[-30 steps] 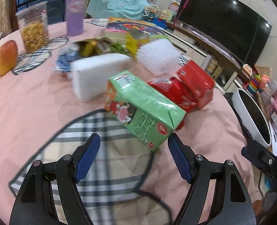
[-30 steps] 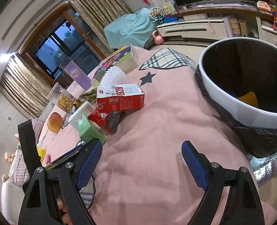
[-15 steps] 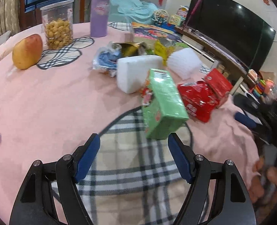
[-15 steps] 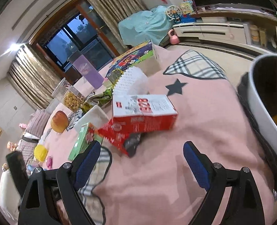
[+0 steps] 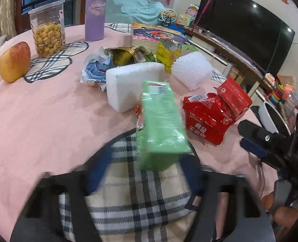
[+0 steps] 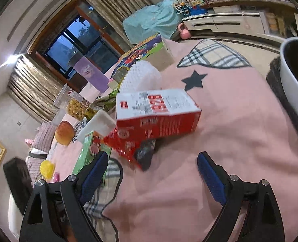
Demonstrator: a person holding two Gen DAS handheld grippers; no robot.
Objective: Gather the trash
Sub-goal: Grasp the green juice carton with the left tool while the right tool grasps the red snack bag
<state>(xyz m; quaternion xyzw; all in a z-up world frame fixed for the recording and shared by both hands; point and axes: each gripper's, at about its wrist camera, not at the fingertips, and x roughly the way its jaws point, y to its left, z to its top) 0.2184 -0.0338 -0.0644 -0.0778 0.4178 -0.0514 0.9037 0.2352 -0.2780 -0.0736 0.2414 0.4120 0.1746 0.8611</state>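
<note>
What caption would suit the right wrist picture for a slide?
Open right gripper faces a red carton lying on a red wrapper on the pink tablecloth, white bin at right.

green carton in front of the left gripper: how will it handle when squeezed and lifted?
The green carton lies flat on its long side, so it probably won't roll or tip. Its glossy wrap could be slippery against the pads. Its edges look slightly dented, so it is likely empty, light, and may crush under a firm squeeze from the left gripper.
</note>
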